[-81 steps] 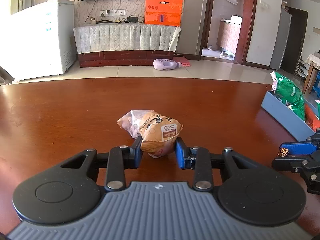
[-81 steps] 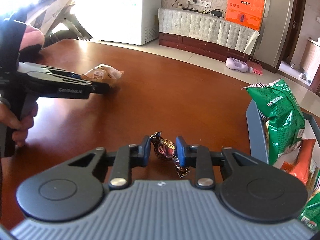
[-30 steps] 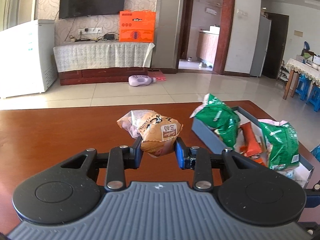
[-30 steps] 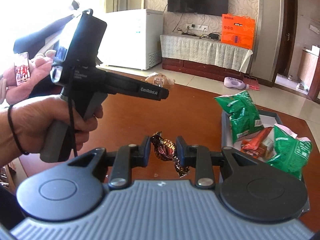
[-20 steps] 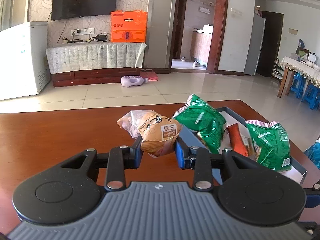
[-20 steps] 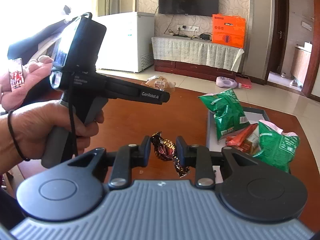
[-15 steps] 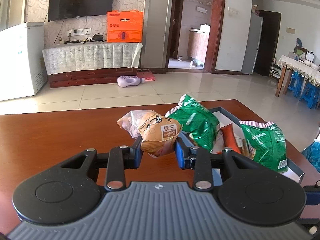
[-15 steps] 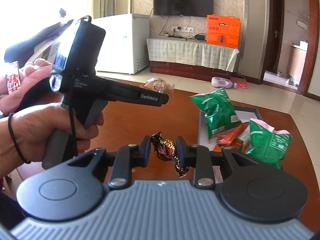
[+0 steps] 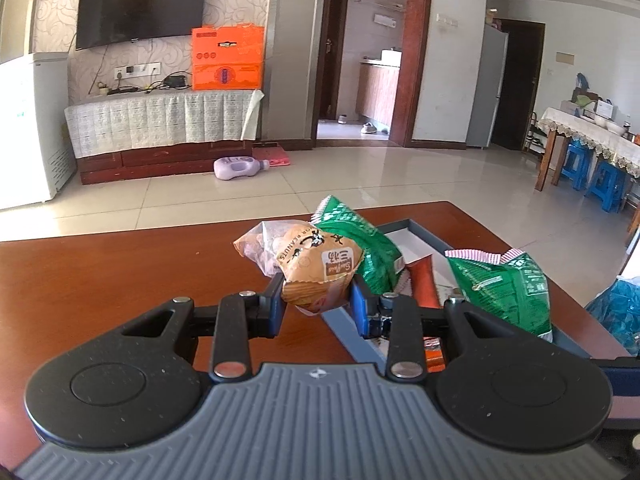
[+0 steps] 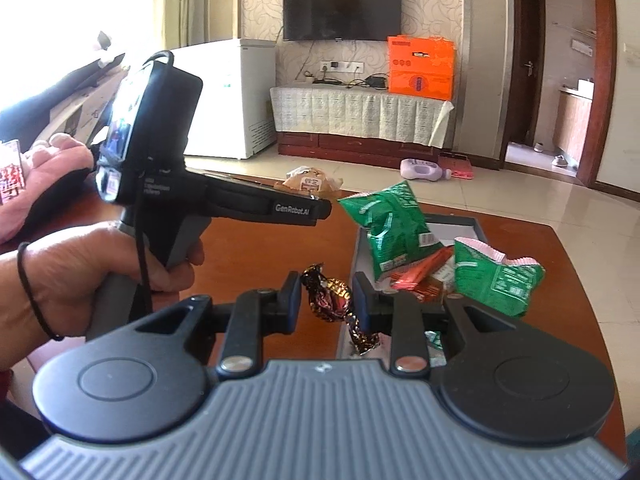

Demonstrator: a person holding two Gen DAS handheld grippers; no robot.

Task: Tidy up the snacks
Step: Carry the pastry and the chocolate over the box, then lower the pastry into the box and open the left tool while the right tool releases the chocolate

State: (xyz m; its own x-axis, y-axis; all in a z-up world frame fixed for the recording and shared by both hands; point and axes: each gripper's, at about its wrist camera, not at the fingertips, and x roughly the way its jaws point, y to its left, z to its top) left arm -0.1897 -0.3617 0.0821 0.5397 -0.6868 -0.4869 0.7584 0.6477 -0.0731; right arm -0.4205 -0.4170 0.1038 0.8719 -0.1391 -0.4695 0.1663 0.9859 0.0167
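1. Carrying two snacks at once, we have the left tongs (image 9: 318,306) pinched closed on the tan peanut packet (image 9: 310,266), held clear above the worktop (image 9: 100,280) just short of the grey tray (image 9: 348,338).
2. The right tongs (image 10: 327,300) are closed on the foil-wrapped candy (image 10: 330,300), whose twisted tail hangs below the pads; it hovers over the tray's near edge (image 10: 345,340).
3. We judge the peanut packet light, soft and air-filled: the film crumples under the pads, so a grip low across its belly, as now, looks safer than one on the loose top ear.
4. The candy seems small, firm at its core and slippery in foil; holding the body, not the twists, should keep it from sliding out.
5. The tray is crowded: two green bags (image 10: 394,232) (image 10: 494,280) lean upright with an orange-red stick pack (image 10: 424,270) between them. Bare white floor shows toward the far end (image 9: 404,238).
6. The tray lies close to the worktop's right edge (image 10: 580,280), so anything dropped wide could go to the floor.
7. The left hand (image 10: 80,280) and its tool stand just left of the right tongs; we would take turns at the tray, since both approach the same near corner.
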